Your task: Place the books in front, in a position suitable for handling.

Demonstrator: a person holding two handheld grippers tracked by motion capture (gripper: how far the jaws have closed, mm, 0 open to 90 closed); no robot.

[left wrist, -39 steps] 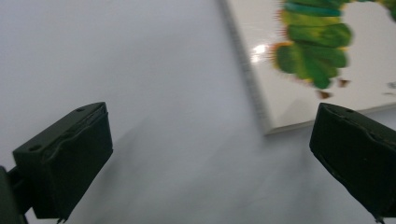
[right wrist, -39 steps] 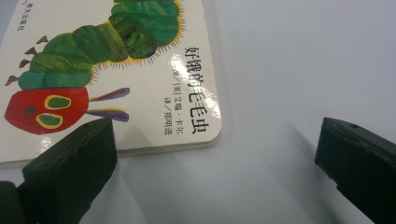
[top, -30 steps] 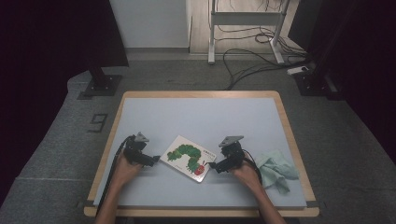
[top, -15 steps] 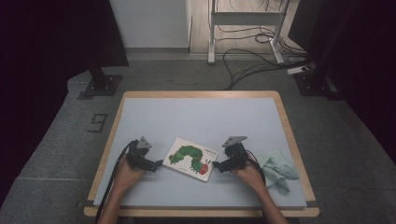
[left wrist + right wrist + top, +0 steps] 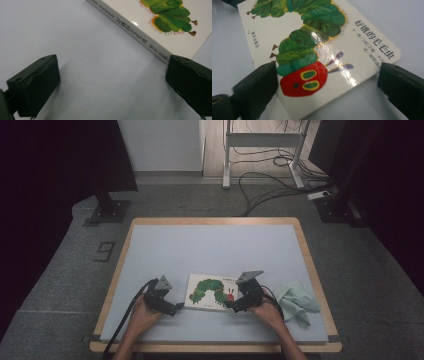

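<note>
High view places the white caterpillar picture book (image 5: pixel 212 292) flat on the pale blue table (image 5: pixel 210 245), between both grippers. Left gripper (image 5: pixel 112 82) stands spread beside the printed spine; right gripper (image 5: pixel 327 82), spread, straddles the red-faced corner without pressing it.

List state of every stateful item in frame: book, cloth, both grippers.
book: closed, flat on table, cover up.
cloth: crumpled, right of the book, apart from it.
left gripper: open, nothing between jaws; one jaw at the book's spine corner.
right gripper: open, jaws straddling the book's near corner, no grip visible.
</note>
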